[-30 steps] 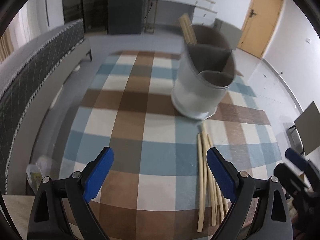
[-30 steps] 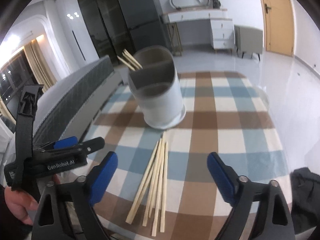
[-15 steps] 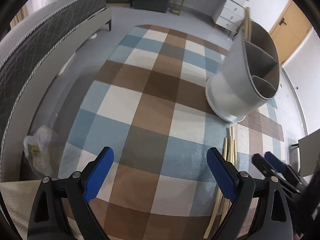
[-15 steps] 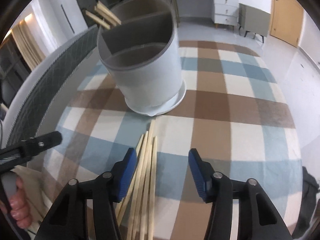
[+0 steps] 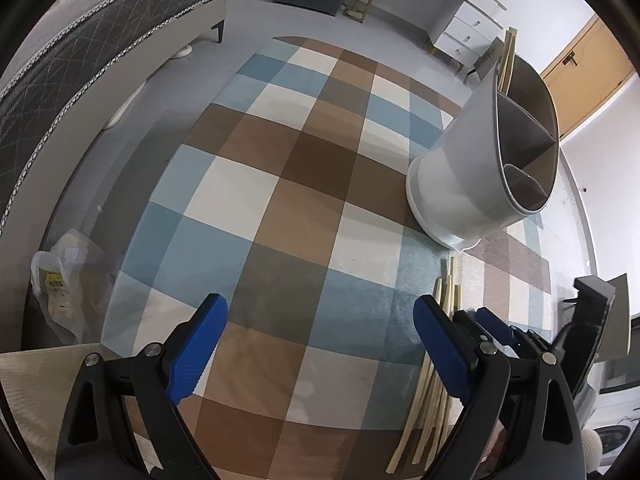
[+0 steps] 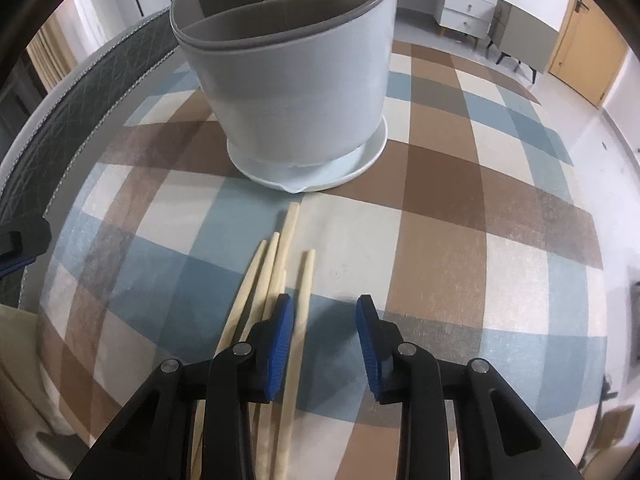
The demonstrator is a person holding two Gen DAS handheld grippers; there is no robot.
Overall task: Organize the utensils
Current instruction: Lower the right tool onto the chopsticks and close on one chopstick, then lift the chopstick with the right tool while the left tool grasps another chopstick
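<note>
Several pale wooden chopsticks [image 6: 276,264] lie bunched on the checked cloth in front of a grey-white divided holder [image 6: 296,92]. My right gripper [image 6: 325,332] hangs low over their near ends with its jaws closing. One chopstick [image 6: 305,280] runs between the jaws beside the left finger, and the pads do not press it. The other chopsticks lie outside that finger. My left gripper [image 5: 320,332] stands wide open over bare cloth, left of the chopsticks [image 5: 444,292]. The holder [image 5: 460,184] sits at the right there, with chopsticks [image 5: 506,60] upright in its far compartment.
The checked tablecloth [image 5: 280,200] covers the whole table. A grey quilted bed [image 5: 60,60] runs along the left, with a plastic bag [image 5: 56,280] on the floor beside it. White drawers [image 6: 468,4] and a wooden door [image 6: 588,48] stand at the back.
My right gripper has come down close to the chopsticks and its jaws have narrowed from wide to a small gap. My left gripper has shifted and rolled, so the holder now sits further right.
</note>
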